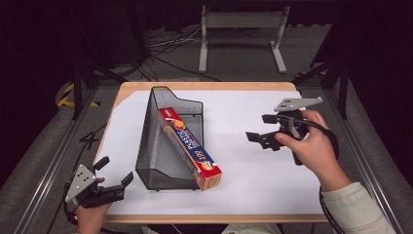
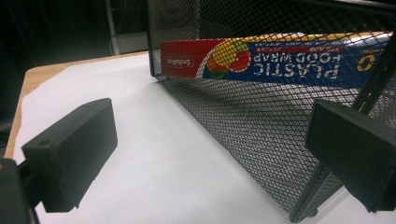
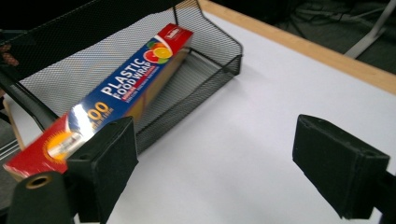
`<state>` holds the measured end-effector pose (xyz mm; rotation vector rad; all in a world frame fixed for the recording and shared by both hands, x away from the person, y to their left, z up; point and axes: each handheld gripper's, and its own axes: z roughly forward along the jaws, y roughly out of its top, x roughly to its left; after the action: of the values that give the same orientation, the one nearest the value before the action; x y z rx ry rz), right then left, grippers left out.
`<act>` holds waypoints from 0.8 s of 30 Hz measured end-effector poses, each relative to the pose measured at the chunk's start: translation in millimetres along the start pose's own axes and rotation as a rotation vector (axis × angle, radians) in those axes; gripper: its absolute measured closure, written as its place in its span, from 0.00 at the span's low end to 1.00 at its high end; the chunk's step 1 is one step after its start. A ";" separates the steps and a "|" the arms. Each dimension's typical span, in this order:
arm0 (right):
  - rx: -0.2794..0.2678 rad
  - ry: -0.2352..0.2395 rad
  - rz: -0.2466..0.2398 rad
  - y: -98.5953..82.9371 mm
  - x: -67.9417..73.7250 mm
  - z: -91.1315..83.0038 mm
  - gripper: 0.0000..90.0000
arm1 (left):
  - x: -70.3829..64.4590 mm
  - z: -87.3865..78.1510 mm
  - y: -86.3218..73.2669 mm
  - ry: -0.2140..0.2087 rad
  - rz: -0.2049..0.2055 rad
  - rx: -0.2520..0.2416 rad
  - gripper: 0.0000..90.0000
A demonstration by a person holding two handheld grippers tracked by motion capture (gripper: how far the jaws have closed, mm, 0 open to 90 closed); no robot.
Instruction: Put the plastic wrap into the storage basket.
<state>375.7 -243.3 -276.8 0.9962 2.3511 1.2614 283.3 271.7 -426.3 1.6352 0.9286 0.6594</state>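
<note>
Nearest you, your left tool (image 1: 113, 185) hovers at the near left corner of the worktop (image 1: 253, 185), jaws spread wide and empty, just beside the mesh basket (image 1: 160, 161) but not touching it. Your right tool (image 1: 260, 127) hangs over the bare right half, jaws likewise wide and empty, well apart from the basket. Between the two, the box of plastic food wrap (image 1: 191, 144) lies tilted in the basket: its far end rests low inside against the mesh wall, while its near end juts out over the basket's open near side. Judge the box light and stiff along its length, yet thin card that dents under a hard squeeze, with a glossy, somewhat slippery face. Take hold across the narrow width at the exposed near end (image 3: 56, 144), where no mesh obstructs the jaws.
</note>
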 end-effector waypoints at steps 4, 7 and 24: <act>-0.078 -0.019 -0.010 -22.0 -16.3 -15.9 0.16 | -0.3 1.2 -0.1 -0.004 -0.001 0.003 0.03; -0.127 -0.037 -0.039 -39.5 -25.7 -22.6 0.16 | -1.3 2.0 0.3 -0.003 0.006 0.008 0.03; -0.146 -0.114 -0.040 -143.5 -56.0 -0.2 0.17 | -3.0 3.6 -0.5 -0.008 0.019 0.020 0.03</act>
<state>353.1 -336.3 -397.5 0.9439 2.1493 1.3048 284.5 267.4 -427.6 1.6648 0.9174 0.6585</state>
